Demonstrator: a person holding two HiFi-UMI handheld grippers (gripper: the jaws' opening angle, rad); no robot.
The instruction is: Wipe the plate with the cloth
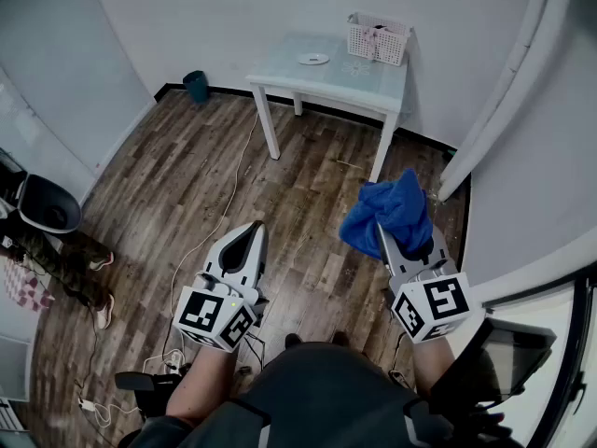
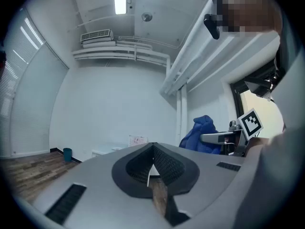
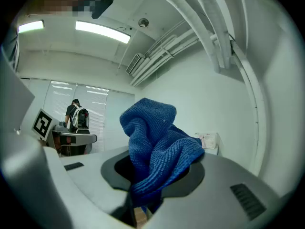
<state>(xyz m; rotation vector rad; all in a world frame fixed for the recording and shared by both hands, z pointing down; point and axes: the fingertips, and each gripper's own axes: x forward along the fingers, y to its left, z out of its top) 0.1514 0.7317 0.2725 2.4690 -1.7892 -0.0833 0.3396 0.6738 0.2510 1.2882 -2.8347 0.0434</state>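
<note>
The right tongs [image 1: 384, 239] are clamped on the blue cloth [image 1: 390, 209], which bunches up above the jaw tips and is held in the air over the wooden floor [image 1: 215, 175]. The left tongs [image 1: 256, 230] are closed with nothing between the jaws. The plate [image 1: 313, 59] lies on the pale desk [image 1: 373, 82] at the far wall, near a white basket [image 1: 378, 37] and well apart from both tongs.

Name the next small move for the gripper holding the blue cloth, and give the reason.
Probably carry the right gripper, shut on the blue terry cloth, forward toward the small white plate on the pale table; the plate lies far ahead.
</note>
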